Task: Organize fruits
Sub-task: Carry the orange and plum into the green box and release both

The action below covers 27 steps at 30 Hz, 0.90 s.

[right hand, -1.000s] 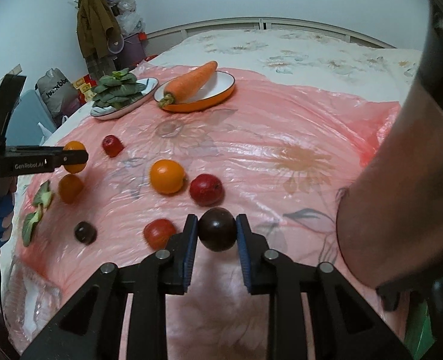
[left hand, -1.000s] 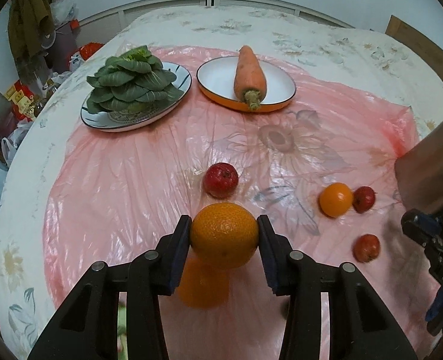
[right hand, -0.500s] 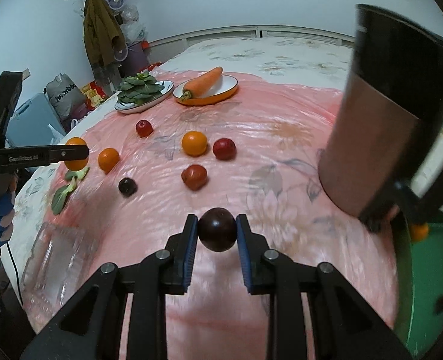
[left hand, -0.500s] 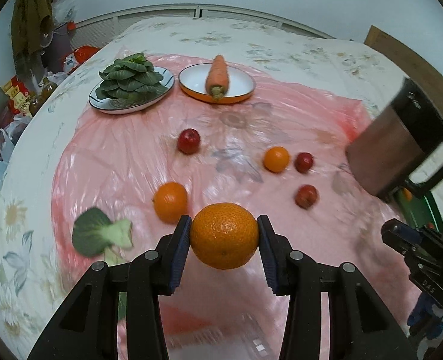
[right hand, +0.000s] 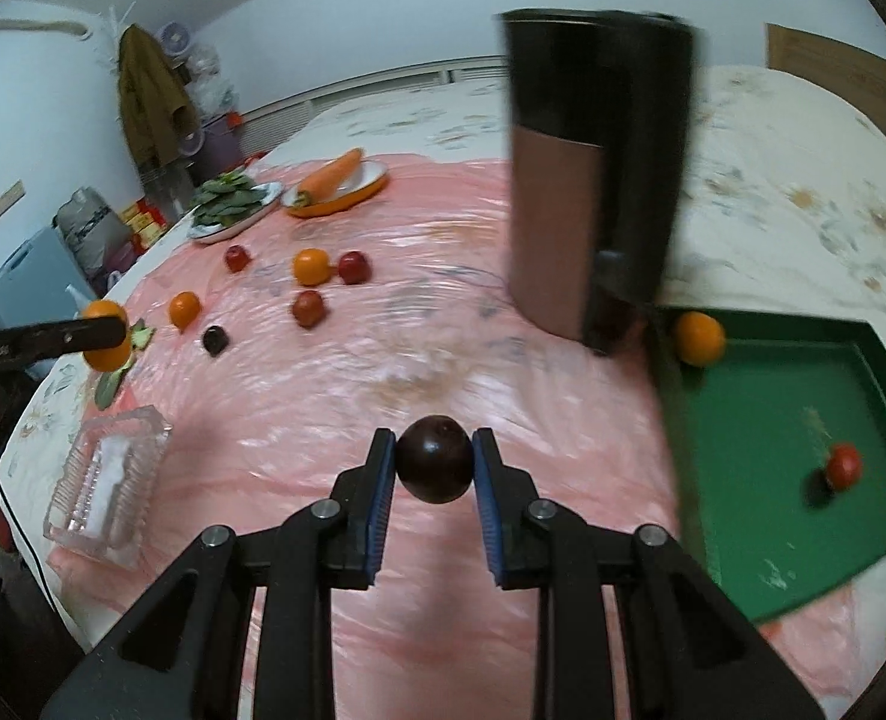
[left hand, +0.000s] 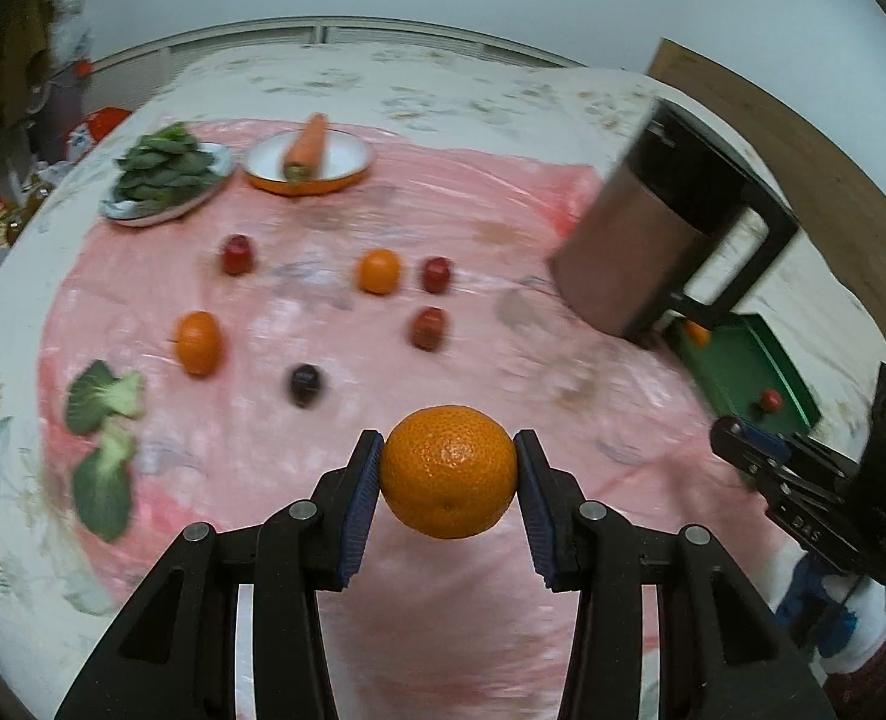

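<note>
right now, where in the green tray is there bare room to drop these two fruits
Most of the green tray is bare: the whole middle and near side, between the orange in its far corner and the small red fruit by the right wall. The far corner is crowded, with the tall brown jug standing right beside it.

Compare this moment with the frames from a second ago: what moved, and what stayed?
Both tongs pulled back from the loose fruit and swung toward the green tray, which has come into view. The left tongs still clamp the orange; the right tongs still clamp the dark plum. Nothing was released. The fruit left on the pink sheet lies unmoved.
</note>
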Available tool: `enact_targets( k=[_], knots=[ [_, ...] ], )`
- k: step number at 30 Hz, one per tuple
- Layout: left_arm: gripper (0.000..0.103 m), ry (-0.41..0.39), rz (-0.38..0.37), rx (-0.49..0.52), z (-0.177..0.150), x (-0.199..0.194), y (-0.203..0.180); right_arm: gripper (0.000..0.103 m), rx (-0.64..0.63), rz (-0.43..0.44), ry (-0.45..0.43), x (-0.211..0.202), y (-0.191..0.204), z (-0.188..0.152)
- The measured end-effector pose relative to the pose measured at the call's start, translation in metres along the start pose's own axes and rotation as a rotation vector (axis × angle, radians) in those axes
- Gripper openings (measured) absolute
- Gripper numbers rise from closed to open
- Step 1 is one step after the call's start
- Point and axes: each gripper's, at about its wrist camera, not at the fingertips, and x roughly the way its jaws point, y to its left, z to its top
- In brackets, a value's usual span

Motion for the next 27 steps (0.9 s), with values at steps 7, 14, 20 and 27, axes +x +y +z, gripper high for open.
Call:
enact_targets(
  k=[7, 14, 20, 27],
  knots=[
    [0.038, 0.049, -0.073, 0.091, -0.008, 0.017, -0.069, 0.009, 0.101, -0.071, -0.024, -0.024, -0.060, -0.018],
    [0.038, 0.083, -0.145, 0.193, -0.006, 0.034, -0.139, 0.009, 0.176, -0.133, -0.042, -0.039, -0.117, -0.033],
    [0.038, 0.102, -0.190, 0.284, -0.003, 0.051, -0.198, 0.009, 0.209, -0.162, -0.034, -0.042, -0.153, -0.041],
    [0.038, 0.130, -0.207, 0.395, -0.006, 0.077, -0.259, 0.009, 0.235, -0.174, -0.027, -0.039, -0.185, -0.047]
  ],
)
